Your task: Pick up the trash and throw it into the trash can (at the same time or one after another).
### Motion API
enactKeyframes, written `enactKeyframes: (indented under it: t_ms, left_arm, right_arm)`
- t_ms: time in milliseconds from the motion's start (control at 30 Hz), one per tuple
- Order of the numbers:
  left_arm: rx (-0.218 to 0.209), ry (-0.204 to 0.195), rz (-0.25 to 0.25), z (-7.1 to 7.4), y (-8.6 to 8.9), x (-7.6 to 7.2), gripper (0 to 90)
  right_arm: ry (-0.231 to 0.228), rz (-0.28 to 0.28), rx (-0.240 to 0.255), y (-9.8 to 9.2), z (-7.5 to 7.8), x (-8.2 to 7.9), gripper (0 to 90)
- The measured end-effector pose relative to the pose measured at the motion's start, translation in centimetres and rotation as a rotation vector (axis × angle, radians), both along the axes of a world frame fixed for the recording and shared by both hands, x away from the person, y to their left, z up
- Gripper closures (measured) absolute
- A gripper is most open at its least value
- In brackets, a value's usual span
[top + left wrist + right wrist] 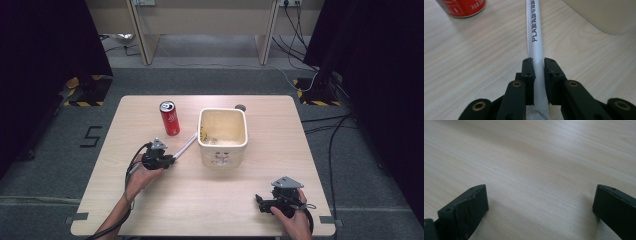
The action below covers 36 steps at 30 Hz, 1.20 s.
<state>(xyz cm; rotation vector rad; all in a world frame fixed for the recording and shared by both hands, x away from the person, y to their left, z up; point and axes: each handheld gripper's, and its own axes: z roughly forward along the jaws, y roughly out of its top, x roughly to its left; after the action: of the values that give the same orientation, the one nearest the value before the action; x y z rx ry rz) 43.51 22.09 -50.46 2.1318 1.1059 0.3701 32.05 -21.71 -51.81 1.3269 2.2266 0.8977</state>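
- Where the left gripper (538, 65) meets its load, both black jaws are closed on a white paper-wrapped straw (535, 42), one jaw on each side of the wrapper.
- From the jaws the straw runs forward, low over the table (474, 62); black print reading "PLA", followed by further characters, runs along the wrapper.
- In the left gripper view, a red can (461, 7) stands to the left of the straw, and the wall of a cream container (604, 15) rises to its right; the straw passes between the two.
- In the high view, the left gripper (170, 160) sits left of centre on the table (150, 210), held in the person's left hand (142, 175), with its cable looping back along the forearm.
- The straw (185, 147) slants from that gripper toward the near left corner of the cream container (223, 134); whether its far end touches the container cannot be told.
- The red can (169, 118) stands upright, just left of the container and beyond the gripper.
- The right gripper (539, 205) has its jaws spread wide apart over bare wood, with nothing between them.
- In the high view, the right gripper (260, 201) is held in the right hand (292, 217) near the front right edge of the table, well apart from the container.
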Motion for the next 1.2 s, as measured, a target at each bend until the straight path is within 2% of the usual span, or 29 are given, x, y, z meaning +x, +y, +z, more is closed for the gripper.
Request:
enactKeyframes:
  t_ms: [133, 200, 300, 400, 533, 933, 1200]
  left_arm:
    - [0.000, -0.018, -0.009, 1.1, 0.2, -0.3, 78.7]
    - [0.016, -0.030, -0.014, 1.9, 0.2, -0.5, 78.7]
    - [0.012, -0.033, -0.036, 3.2, 0.5, -0.8, 78.8]
    - [0.028, -0.056, -0.039, 4.5, 0.7, -1.2, 78.8]
    - [0.008, -0.062, -0.049, 5.7, 0.9, -1.5, 78.8]
    - [-0.014, -0.059, -0.056, 6.3, 1.3, -1.6, 78.7]
    - [-0.026, -0.066, -0.056, 7.2, 1.8, -1.6, 78.7]
  right_arm:
    - [0.000, 0.000, 0.000, 0.0, 0.0, 0.0, 0.3]
    - [0.000, 0.000, 0.000, 0.0, 0.0, 0.0, 0.3]
    - [-0.001, 0.000, 0.000, 0.0, 0.0, 0.0, 0.3]
    - [-0.002, 0.001, 0.000, 0.0, 0.0, 0.0, 0.3]
    - [0.001, 0.000, -0.001, 0.0, 0.0, 0.0, 0.3]
    - [0.001, 0.000, -0.001, 0.0, 0.0, 0.0, 0.3]
    - [0.000, 0.000, -0.001, 0.0, 0.0, 0.0, 0.3]
